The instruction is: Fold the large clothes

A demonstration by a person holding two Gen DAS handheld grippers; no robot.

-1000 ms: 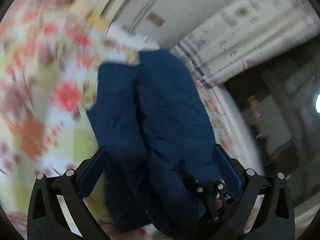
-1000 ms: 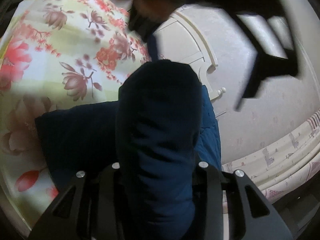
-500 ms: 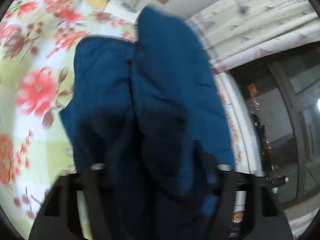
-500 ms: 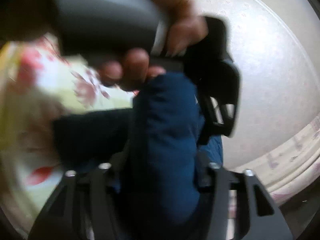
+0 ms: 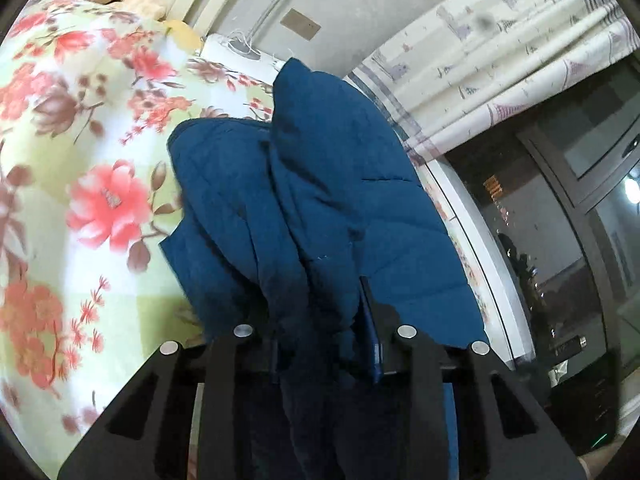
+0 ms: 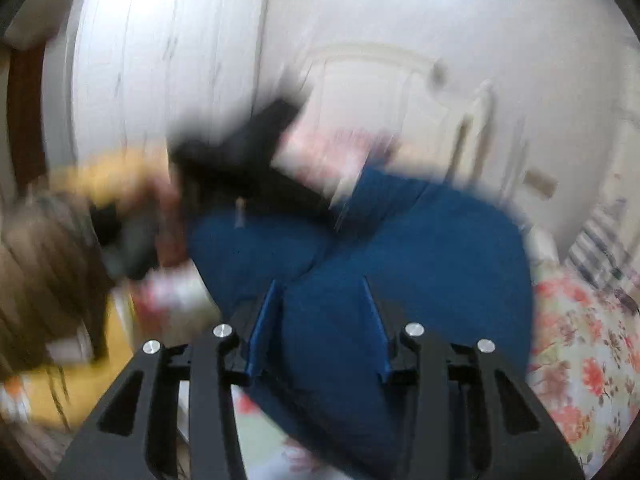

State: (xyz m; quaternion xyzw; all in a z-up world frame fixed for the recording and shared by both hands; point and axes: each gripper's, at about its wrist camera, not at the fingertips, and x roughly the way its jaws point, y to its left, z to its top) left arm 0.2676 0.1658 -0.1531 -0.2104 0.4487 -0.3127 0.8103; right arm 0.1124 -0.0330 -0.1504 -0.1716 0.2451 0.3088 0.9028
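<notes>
Folding work is underway on a dark blue quilted padded garment [image 5: 344, 208], which is hanging bunched between two hand-held grippers above a bed covered by a pale green and white sheet printed with red flowers [image 5: 80, 184]. Jaws of the left gripper [image 5: 326, 332] are closing narrow on a thick gather of the blue padding, with fabric filling the gap between the blue-faced pads and spilling down behind them. Jaws of the right gripper [image 6: 326, 320] are likewise closing on a wide wad of the same garment, the pads [image 6: 376, 320] pressing into cloth on both sides. In the right wrist view, heavily blurred by motion, the garment is stretching away toward the other black tool and the person's hand [image 6: 160, 224], with white cupboard doors [image 6: 168, 60] behind. In the left wrist view a pale patterned curtain [image 5: 500, 52] and a dark window are standing beyond the bed's far edge. Judging from these views, the risk is that slippery, puffy layers are creeping out of either pinch during the swing, since each jaw is grasping a bundle rather than one edge; the fold could then land crooked, or part of the garment could slide off the bed's side.
</notes>
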